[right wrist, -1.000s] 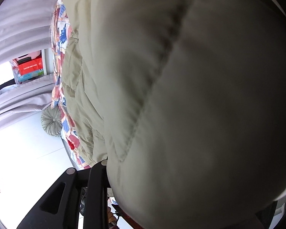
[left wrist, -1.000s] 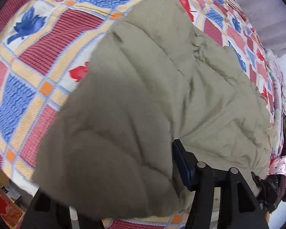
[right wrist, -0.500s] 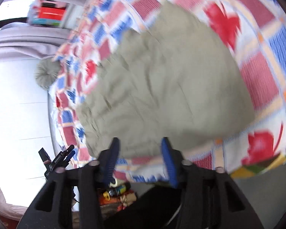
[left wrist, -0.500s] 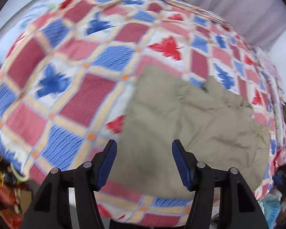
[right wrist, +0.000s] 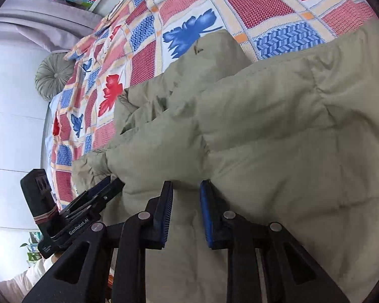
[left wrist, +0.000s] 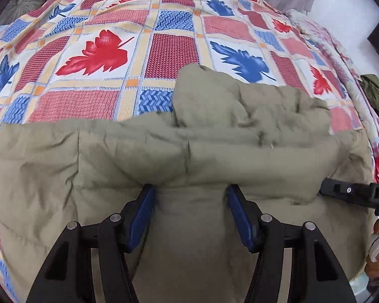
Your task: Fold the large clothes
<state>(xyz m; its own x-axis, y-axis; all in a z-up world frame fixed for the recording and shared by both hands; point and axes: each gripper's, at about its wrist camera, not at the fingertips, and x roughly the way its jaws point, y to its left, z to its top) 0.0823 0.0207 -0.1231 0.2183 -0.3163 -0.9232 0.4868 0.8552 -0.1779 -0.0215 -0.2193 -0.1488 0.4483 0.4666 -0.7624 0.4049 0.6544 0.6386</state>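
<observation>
Olive padded jacket (left wrist: 179, 166) lies on the patterned bed quilt (left wrist: 174, 50), partly folded.
Left tongs (left wrist: 189, 197) open at the folded edge, nothing pinched. Right tongs (right wrist: 185, 192) closing, fabric between them, no firm pinch visible. Next: secure both grips before folding over.

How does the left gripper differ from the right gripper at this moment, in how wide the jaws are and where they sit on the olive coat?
The left gripper has its jaws set wide apart; the right gripper has a narrow gap, and its jaws are closing. The left gripper sits at the middle seam of the olive coat; the right gripper sits nearer one end, beside a sleeve. Both have blue pads and touch the coat's rolled edge.
</observation>
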